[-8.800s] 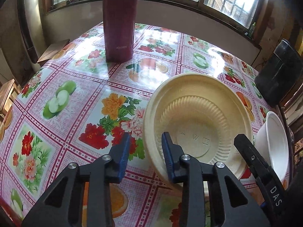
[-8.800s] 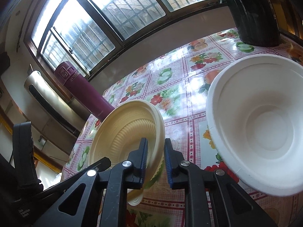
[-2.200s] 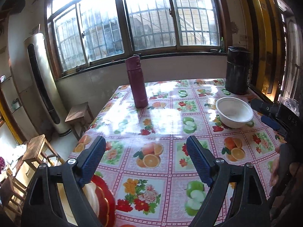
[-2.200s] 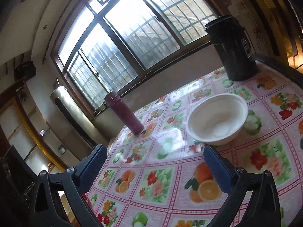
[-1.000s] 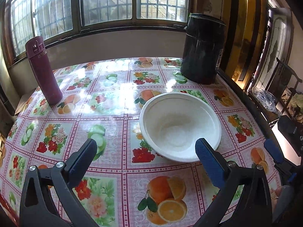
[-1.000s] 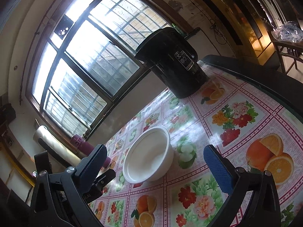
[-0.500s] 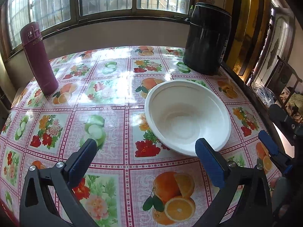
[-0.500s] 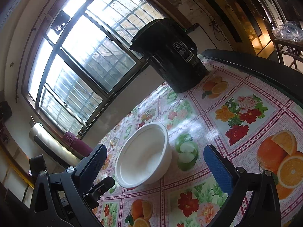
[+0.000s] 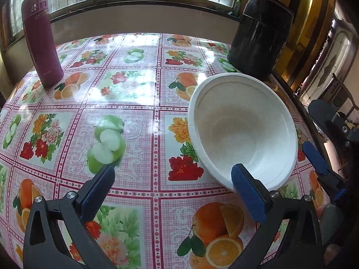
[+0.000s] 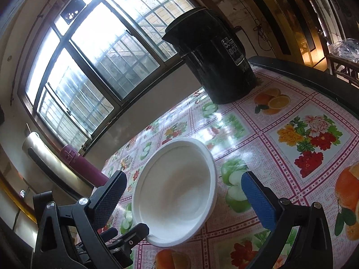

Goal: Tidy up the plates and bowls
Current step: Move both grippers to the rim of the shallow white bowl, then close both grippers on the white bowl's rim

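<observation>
- The left claw (image 9: pixel 172 192) is hanging spread wide and gripping nothing, low over the near part of the surface (image 9: pixel 134 94); its right finger (image 9: pixel 249 192) is sitting just at the near rim of the white bowl (image 9: pixel 242 132), and whether it is touching cannot be told.
- The right claw (image 10: pixel 184 199) is also standing spread and empty, with the white bowl (image 10: pixel 177 190) lying straight ahead between its two fingers.
- The bowl is sitting upright on the right side of the surface, mouth up; being round, it is offering no long axis, so any rim point is serving equally.
- Judging by the framing, the left claw is probably the nearer; the bowl is lying to its front right.
- Farther off, a black canister (image 9: pixel 260 35) is standing far right and a maroon flask (image 9: pixel 41 38) far left.
</observation>
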The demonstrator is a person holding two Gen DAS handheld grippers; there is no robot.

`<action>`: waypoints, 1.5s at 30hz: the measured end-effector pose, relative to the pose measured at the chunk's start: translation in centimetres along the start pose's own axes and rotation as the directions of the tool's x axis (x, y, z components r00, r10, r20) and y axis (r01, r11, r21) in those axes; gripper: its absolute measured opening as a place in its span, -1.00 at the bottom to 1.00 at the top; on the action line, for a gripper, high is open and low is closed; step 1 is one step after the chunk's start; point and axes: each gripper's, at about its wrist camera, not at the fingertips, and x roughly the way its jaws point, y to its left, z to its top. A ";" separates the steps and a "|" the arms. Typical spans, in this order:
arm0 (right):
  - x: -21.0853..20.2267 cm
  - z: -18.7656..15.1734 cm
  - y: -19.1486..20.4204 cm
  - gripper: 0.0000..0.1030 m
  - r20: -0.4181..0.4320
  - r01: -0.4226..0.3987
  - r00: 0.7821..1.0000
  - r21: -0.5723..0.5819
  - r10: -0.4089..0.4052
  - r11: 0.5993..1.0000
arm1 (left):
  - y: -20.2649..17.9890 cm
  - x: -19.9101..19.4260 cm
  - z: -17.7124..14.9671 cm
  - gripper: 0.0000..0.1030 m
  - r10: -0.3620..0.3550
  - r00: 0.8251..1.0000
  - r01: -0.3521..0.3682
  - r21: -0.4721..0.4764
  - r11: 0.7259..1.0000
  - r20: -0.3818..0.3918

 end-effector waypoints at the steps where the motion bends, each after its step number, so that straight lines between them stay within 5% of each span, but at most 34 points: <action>1: 0.0 0.0 0.0 1.00 -0.002 0.001 1.000 -0.001 -0.001 1.000 | 0.0 0.0 0.0 1.00 -0.004 1.000 0.004 0.000 1.000 0.000; 24: 0.6 -0.1 -1.4 0.89 -0.049 0.016 0.999 0.069 -0.013 0.997 | 0.7 -0.3 0.4 1.00 -0.120 0.990 0.125 -0.061 0.990 0.075; 28: 0.6 -0.2 -1.2 0.70 -0.048 0.019 0.999 0.057 -0.017 0.998 | 0.6 0.1 0.2 1.00 -0.149 0.988 0.152 -0.061 0.986 0.049; 35: 1.1 -0.5 -1.2 0.45 -0.072 0.014 0.997 0.059 -0.009 0.998 | 0.3 -1.6 0.3 0.99 -0.132 0.981 0.138 -0.030 0.990 0.143; 42: 1.5 -0.7 -1.1 0.28 -0.082 0.012 0.997 0.044 -0.008 0.999 | 0.9 0.7 0.4 0.48 -0.214 0.975 0.218 -0.089 0.972 0.055; 45: 1.9 -0.9 -1.2 0.06 -0.095 0.007 0.995 0.046 -0.002 0.999 | 1.4 1.4 0.4 0.24 -0.232 0.972 0.235 -0.121 0.964 0.039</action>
